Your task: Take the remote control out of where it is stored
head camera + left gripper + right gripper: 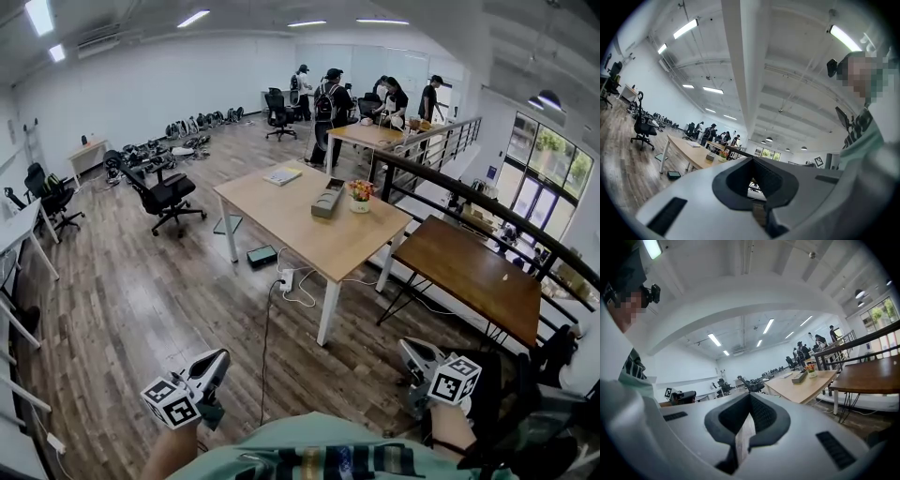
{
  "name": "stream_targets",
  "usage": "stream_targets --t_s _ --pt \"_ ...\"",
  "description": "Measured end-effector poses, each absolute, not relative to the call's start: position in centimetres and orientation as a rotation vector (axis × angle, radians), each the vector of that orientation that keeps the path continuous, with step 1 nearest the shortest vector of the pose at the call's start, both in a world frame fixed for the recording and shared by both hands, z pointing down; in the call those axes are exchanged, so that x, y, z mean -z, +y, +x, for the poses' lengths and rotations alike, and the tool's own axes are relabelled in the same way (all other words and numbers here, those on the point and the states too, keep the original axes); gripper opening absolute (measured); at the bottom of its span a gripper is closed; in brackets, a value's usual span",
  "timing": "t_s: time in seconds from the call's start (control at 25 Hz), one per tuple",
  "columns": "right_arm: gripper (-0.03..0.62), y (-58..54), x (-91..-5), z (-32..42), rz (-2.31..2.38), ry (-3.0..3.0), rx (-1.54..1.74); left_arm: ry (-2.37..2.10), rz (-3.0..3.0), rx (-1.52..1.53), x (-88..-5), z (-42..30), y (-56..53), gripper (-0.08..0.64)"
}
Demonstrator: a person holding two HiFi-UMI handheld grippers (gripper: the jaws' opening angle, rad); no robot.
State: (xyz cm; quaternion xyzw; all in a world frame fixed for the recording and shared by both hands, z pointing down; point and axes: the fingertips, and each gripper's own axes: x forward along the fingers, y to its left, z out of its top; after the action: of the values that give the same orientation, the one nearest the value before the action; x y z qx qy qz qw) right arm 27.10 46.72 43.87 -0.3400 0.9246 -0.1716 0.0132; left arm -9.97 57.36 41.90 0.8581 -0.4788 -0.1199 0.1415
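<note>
left hand-held gripper (217, 360): jaws together, empty, parked at body; nothing in reach.
right hand-held gripper (411, 349): same, closed, empty.
worktop (281, 220): 12 o'clock, well apart.
grey holder (328, 198): on worktop; prob. stores remote control, itself not made out.

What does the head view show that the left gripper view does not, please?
Only the head view shows the black-and-white marker cube on the left gripper and the white power strip on the floor. Only the left gripper view shows the black head-mounted camera and that gripper's jaws closed, empty. Both show the light wooden table with its flower pot.
</note>
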Motion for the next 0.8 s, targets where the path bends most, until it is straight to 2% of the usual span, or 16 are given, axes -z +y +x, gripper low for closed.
stream_targets --t_s 0.44,0.8 --pt "-0.003 47.2 -44.3 28.2 -1.035 2.847 0.561 -1.375 2.478 0.302 -41.3 -8.7 57.2 -0.006" --pt "-0.003 48.5 -45.0 34.1 -1.101 2.772 0.572 -1.26 2.547 0.255 -41.1 -2.8 55.3 -0.006"
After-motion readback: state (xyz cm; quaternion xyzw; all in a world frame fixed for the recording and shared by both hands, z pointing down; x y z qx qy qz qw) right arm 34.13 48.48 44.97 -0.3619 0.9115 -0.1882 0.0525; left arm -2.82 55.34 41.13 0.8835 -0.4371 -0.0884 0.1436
